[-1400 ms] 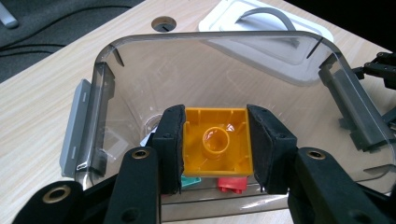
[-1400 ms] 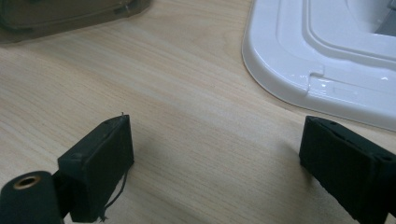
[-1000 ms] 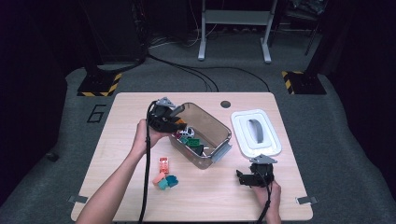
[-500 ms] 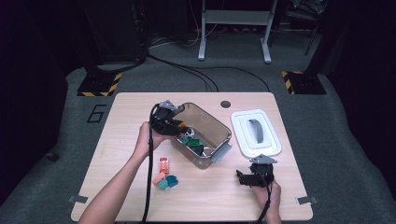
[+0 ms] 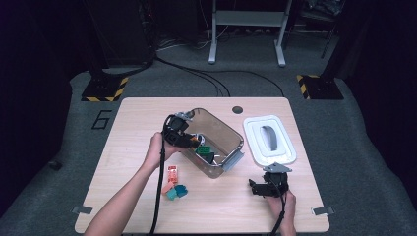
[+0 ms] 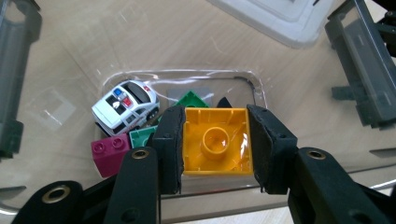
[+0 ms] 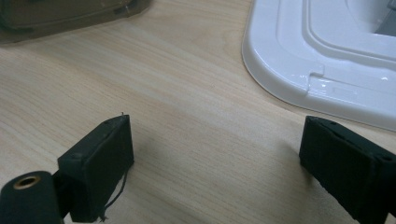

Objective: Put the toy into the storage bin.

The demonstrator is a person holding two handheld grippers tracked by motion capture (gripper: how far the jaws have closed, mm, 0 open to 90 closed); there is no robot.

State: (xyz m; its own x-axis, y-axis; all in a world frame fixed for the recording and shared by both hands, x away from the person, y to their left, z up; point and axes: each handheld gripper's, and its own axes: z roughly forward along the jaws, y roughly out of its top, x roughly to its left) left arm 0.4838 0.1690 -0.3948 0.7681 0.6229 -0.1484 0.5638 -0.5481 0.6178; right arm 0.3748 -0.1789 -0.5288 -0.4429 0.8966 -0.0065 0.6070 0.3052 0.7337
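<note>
left gripper view: left gripper (image 6: 217, 151) clamping one yellow brick (image 6: 217, 140) over one clear bin (image 6: 254, 84); right gripper (image 7: 215, 163) agape, perhaps idle

The table (image 5: 123, 147) is showing a pale wood-grain top with a matt, smooth finish. The bin (image 5: 223, 135) is looking like clear plastic, glossy, catching small reflections. The yellow brick (image 6: 218, 140) is shining as smooth hard plastic, and so is the toy police car (image 6: 125, 106). The white lid (image 7: 327, 56) is gleaming as glossy plastic. The pads (image 6: 170, 144) of the left gripper (image 6: 218, 149) are appearing matt, black and slightly rough, like rubber or foam. The floor (image 5: 344, 123) is looking like grey, dull carpet.
</note>
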